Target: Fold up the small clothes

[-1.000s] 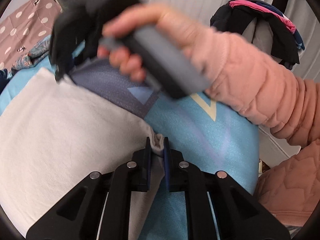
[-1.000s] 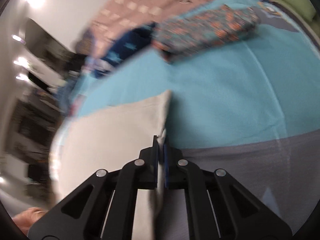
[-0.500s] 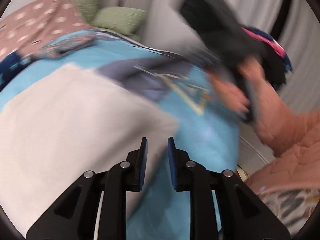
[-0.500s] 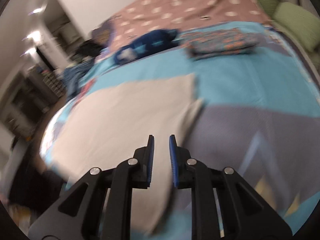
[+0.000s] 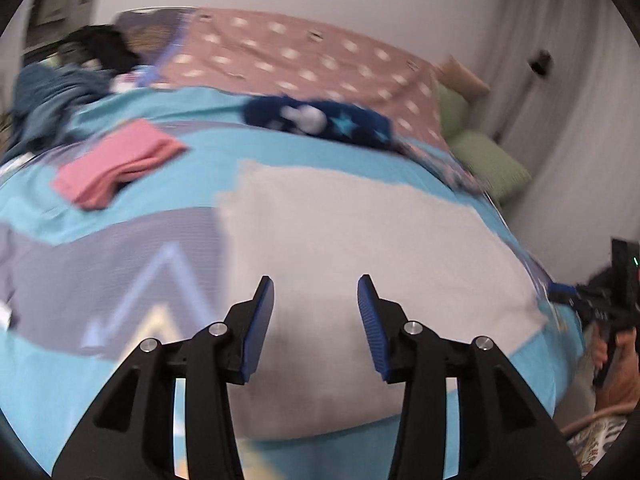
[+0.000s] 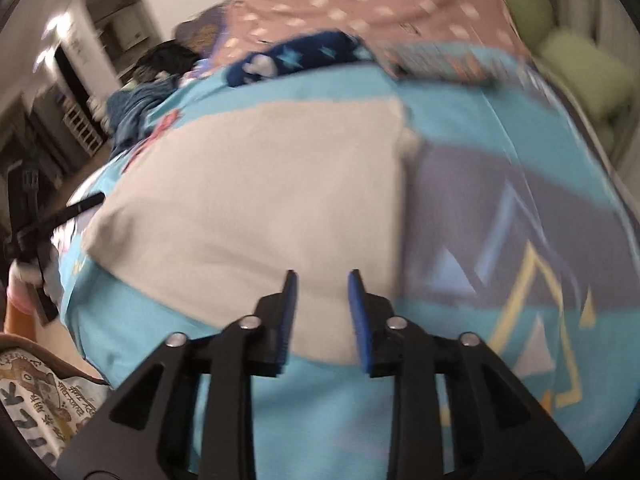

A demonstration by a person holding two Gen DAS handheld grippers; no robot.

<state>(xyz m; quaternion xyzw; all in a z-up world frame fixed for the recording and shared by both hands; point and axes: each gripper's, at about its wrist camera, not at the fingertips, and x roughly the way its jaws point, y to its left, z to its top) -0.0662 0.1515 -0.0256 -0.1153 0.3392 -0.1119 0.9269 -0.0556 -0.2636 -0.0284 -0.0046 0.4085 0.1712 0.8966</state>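
Left wrist view: the left gripper is nearest, its blue-padded jaws apart and opening, with nothing pressed between them. Beyond the jaws and below them lies the folded white cloth, flat on the bed, its near edge seen under the gap between the pads and clear of them. To the left of the cloth the bedcover shows a grey band with triangle outlines. Farther back on the left lies a folded pink garment, well apart from the white cloth. Behind the cloth sits a dark blue star-patterned garment, and past it a brown dotted blanket with green pillows at the right. At the far right edge the right gripper shows, off the corner of the cloth, held by a hand.

Right wrist view: the right gripper has its jaws apart and opening, empty. The white cloth lies just beyond the pads, its near edge seen through the gap, not touching them. Its right edge borders the grey patterned band. At the far left the left gripper shows near the cloth's left corner. Farther off lie the blue star garment and a patterned folded garment, blurred.
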